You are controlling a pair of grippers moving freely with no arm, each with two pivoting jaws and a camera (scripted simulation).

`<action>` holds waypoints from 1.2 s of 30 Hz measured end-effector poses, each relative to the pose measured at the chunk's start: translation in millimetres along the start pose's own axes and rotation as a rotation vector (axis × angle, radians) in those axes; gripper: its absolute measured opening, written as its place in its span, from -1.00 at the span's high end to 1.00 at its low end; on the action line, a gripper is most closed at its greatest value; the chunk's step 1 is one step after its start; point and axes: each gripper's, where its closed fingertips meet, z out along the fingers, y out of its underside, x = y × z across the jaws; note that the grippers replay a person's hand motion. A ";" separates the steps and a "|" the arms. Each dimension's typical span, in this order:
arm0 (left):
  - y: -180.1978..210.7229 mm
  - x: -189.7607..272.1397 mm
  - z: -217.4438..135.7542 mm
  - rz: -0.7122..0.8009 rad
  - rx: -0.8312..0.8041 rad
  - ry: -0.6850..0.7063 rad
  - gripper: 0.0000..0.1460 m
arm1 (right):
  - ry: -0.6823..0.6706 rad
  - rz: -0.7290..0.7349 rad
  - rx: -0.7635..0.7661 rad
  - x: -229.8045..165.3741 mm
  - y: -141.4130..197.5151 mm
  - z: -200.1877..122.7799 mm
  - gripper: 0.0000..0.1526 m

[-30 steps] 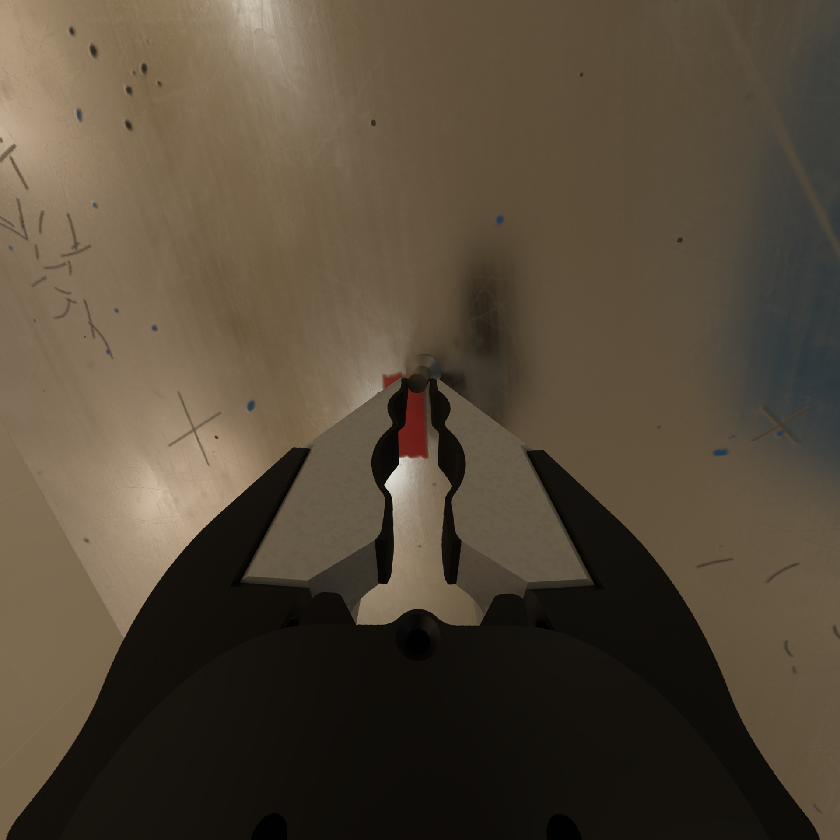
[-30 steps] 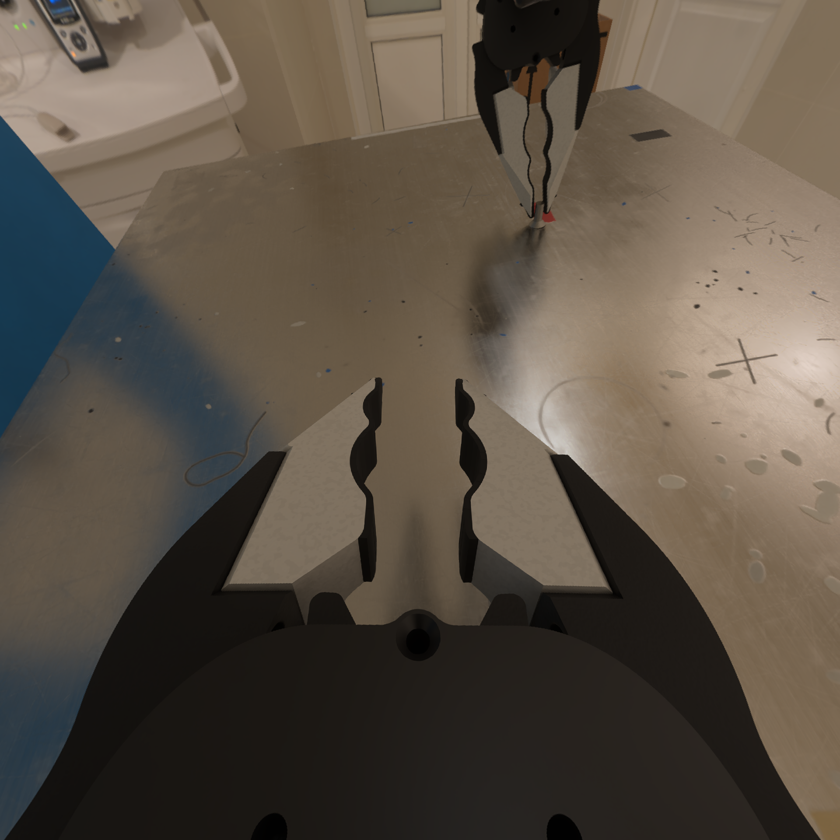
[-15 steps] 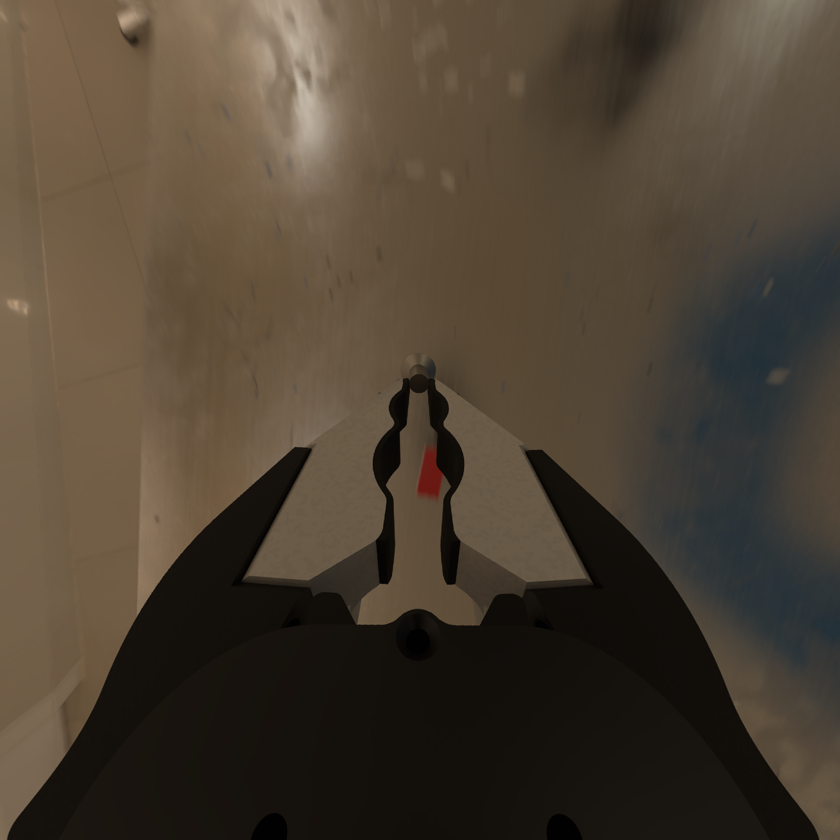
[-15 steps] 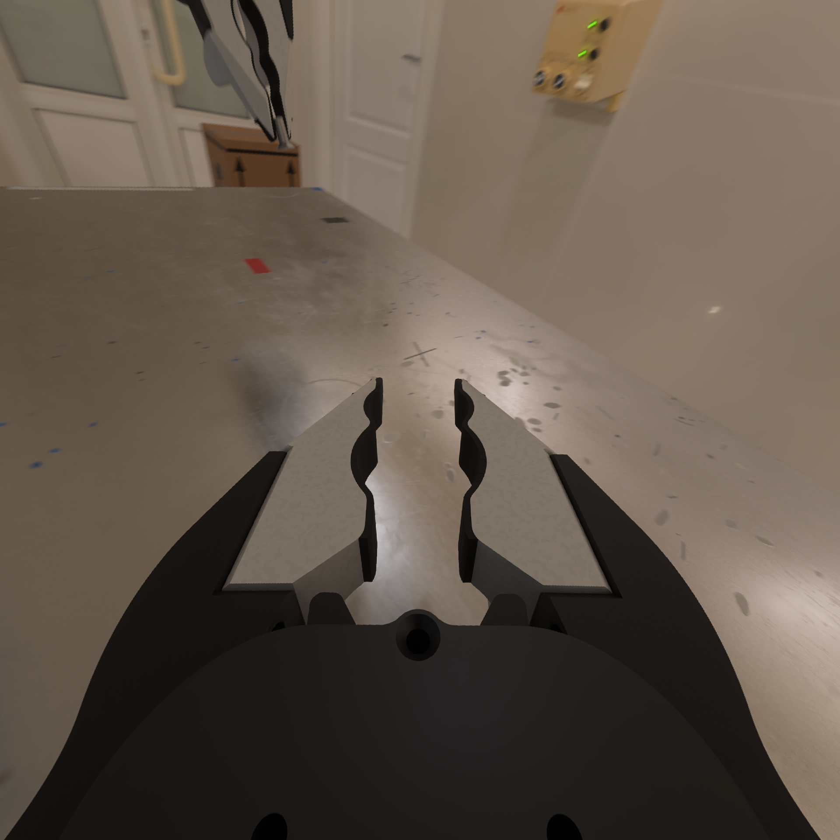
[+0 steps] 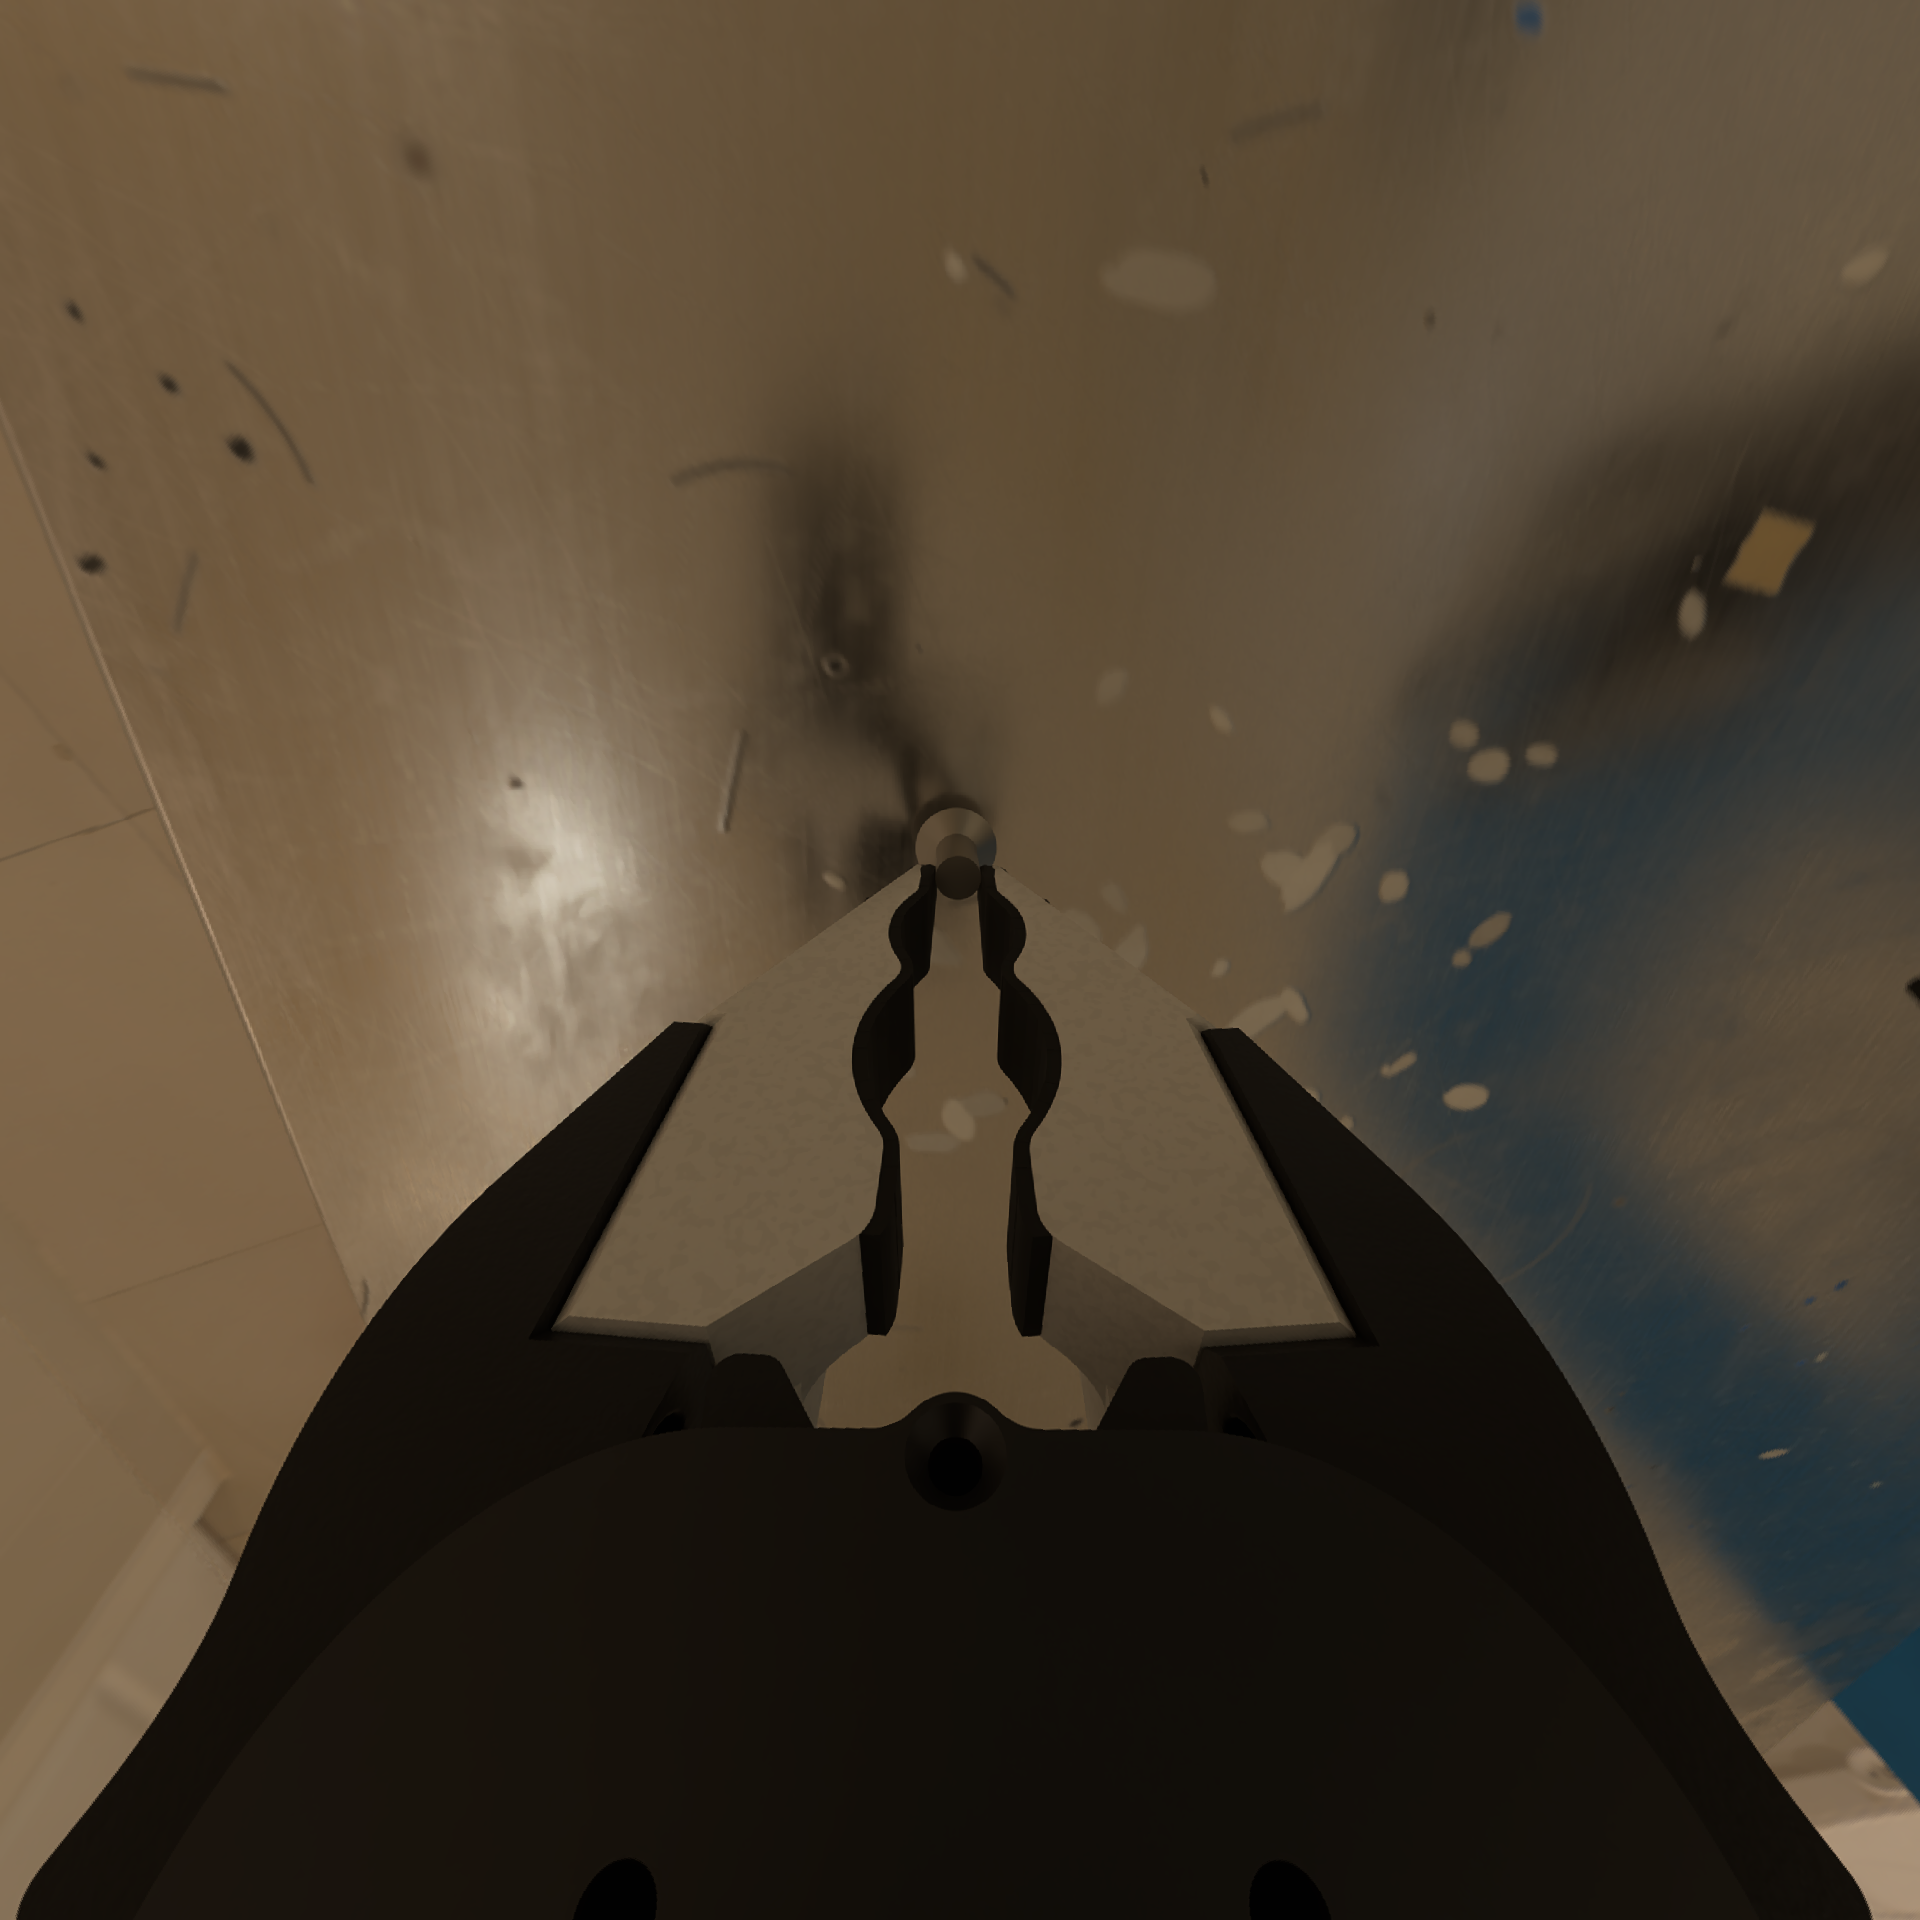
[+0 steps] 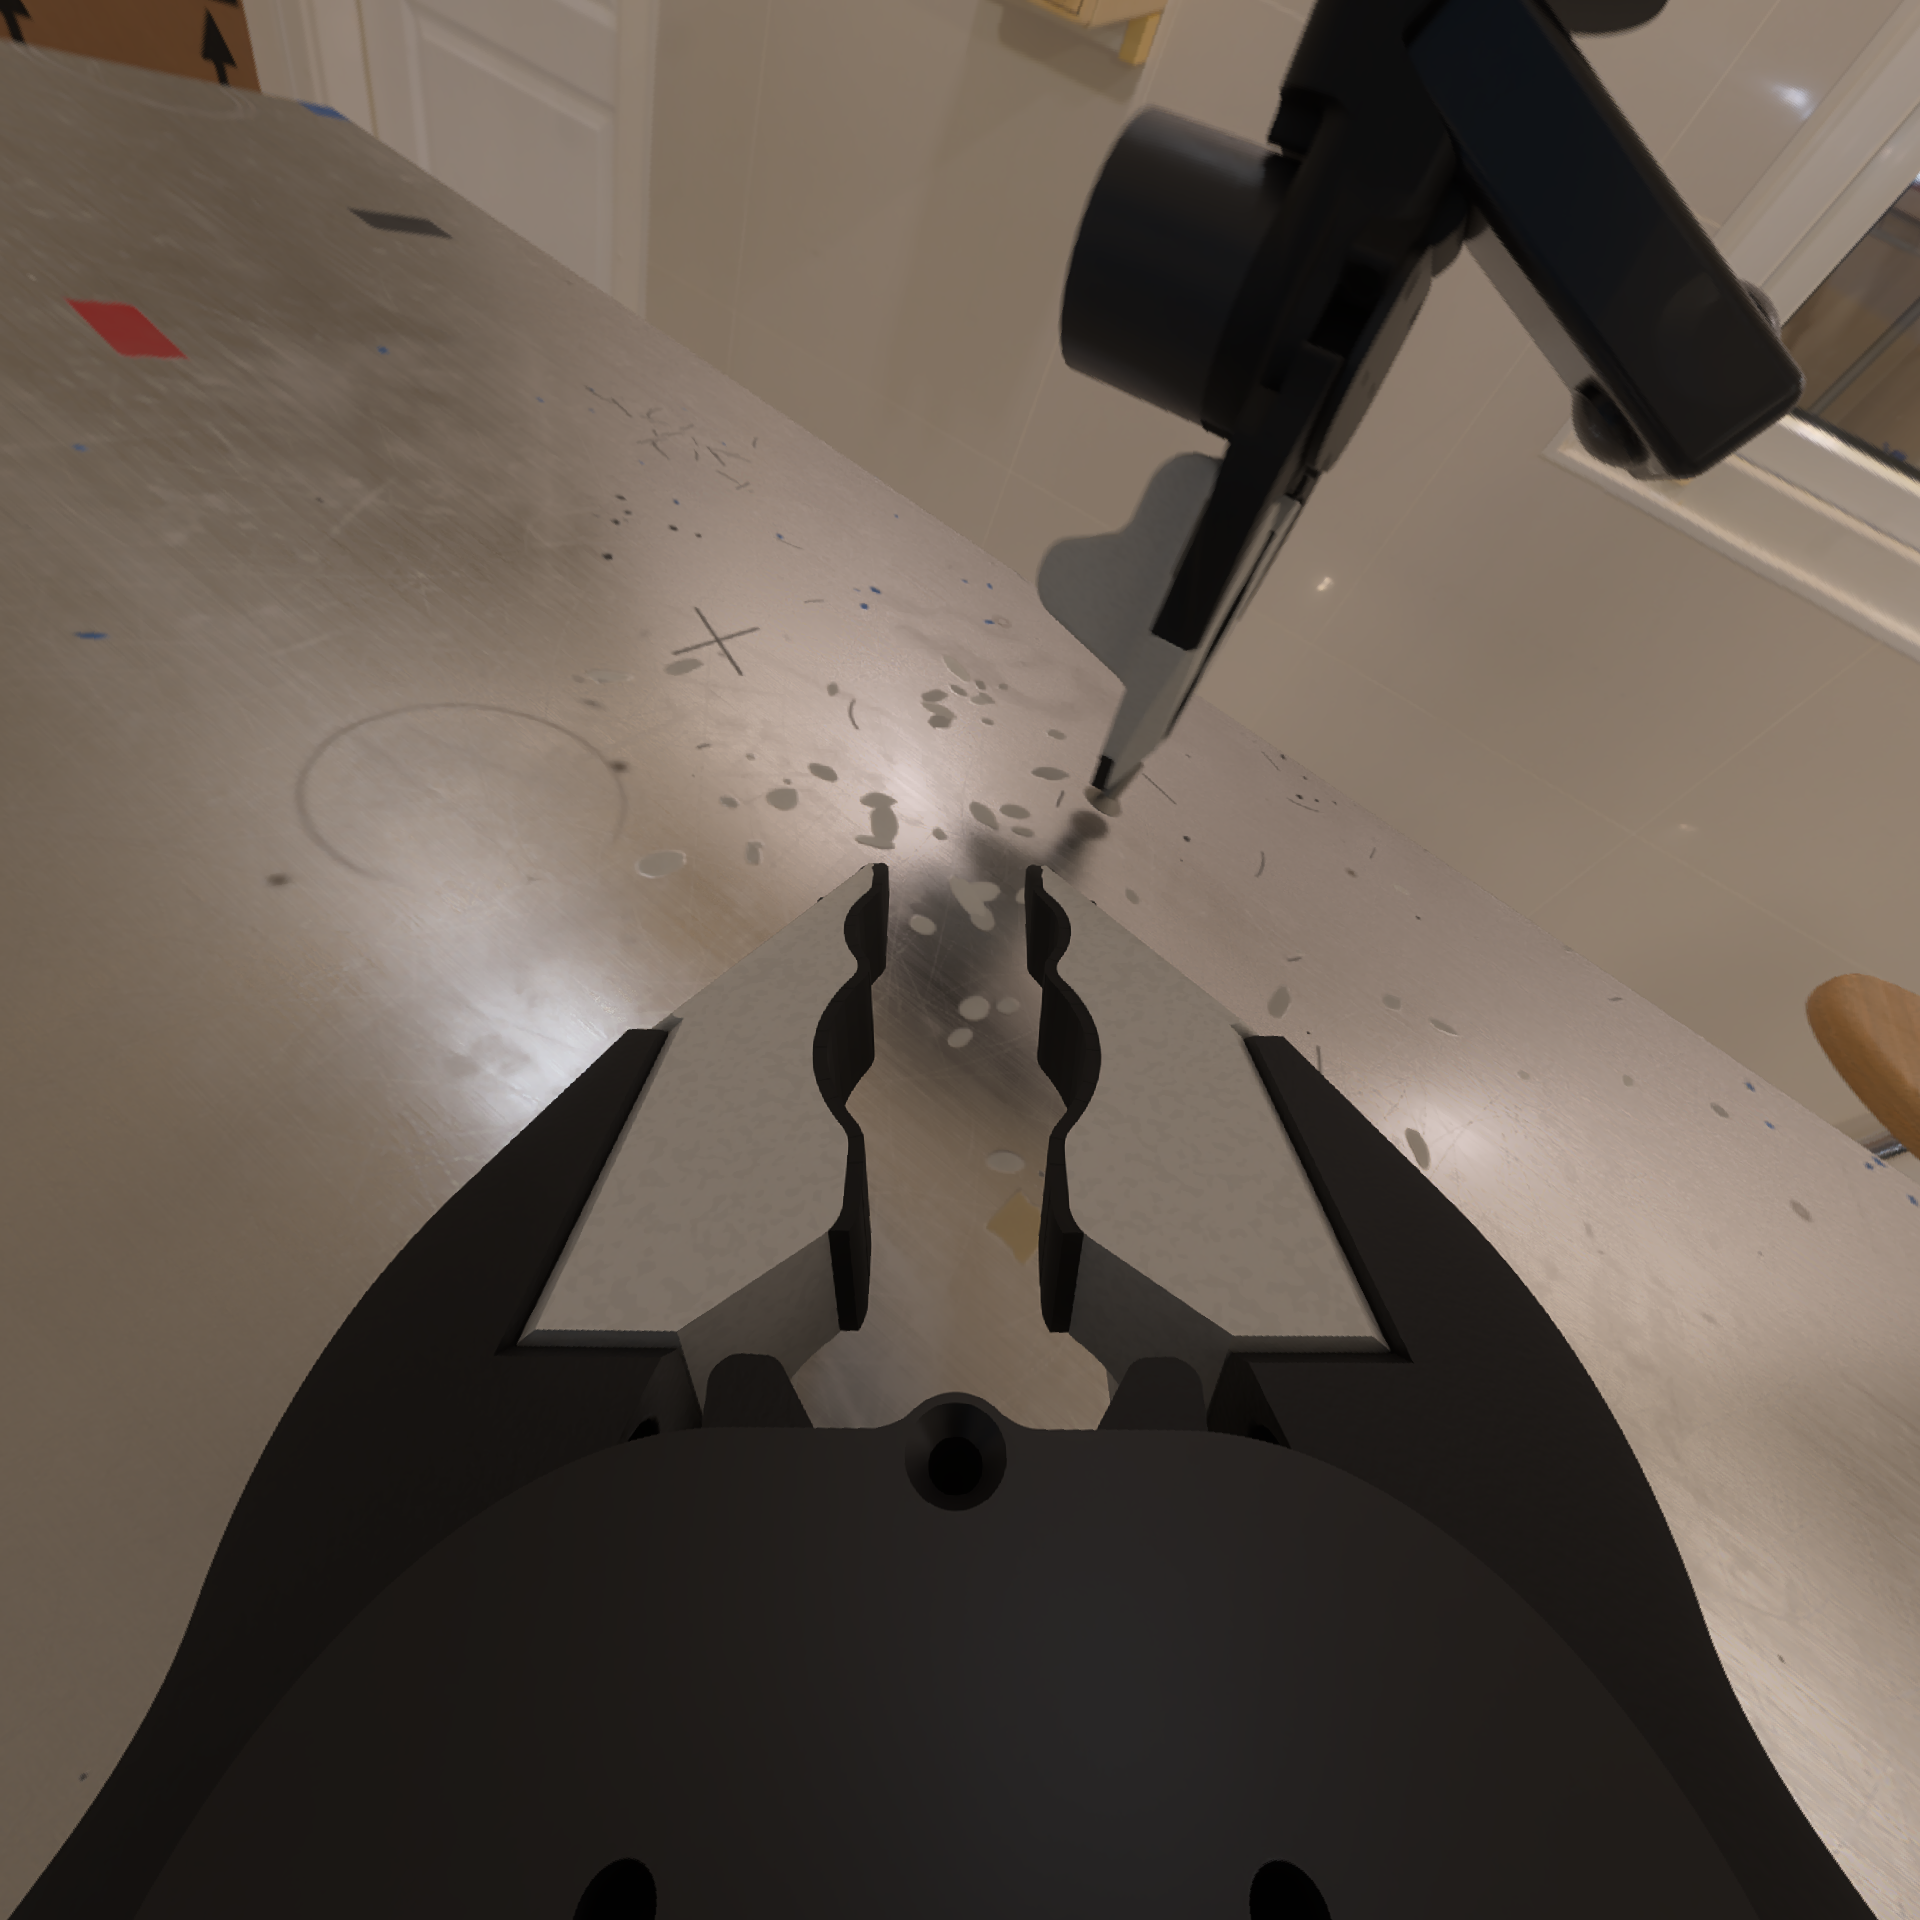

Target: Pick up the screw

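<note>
The screw is pinched at the very tips of the left gripper, at twelve o'clock from the camera in the left wrist view; its round head stands out beyond the tips and its shank is hidden between them. The jaws are drawn nearly together, with only the screw's width left at the tips, so the grip is judged to be a fingertip pinch suited to so small a part. The head is seen close over the table, just above its own dark shadow; whether it touches the metal cannot be told.

In the right wrist view the left gripper is seen at one o'clock, slanted steeply down, its tip close over the table's far edge. The right gripper is held low over the table, its jaws parted and nothing between them; it is judged to be kept aside, since one gripper suffices. A red patch is seen at ten o'clock, a drawn circle nearer.
</note>
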 end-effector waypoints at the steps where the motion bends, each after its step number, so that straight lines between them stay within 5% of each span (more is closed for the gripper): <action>1: -5.7 -3.0 -0.1 -0.014 0.017 0.016 0.89 | -0.005 0.008 0.008 -0.3 -1.2 -0.4 0.66; 15: -3.1 -2.8 3.0 -0.041 0.005 0.078 0.89 | -0.015 0.026 0.030 -0.6 -3.7 -4.8 0.68; 36: -2.5 -3.7 2.3 -0.067 0.002 -0.005 0.89 | -0.013 -0.005 0.001 -2.7 0.6 -2.3 0.70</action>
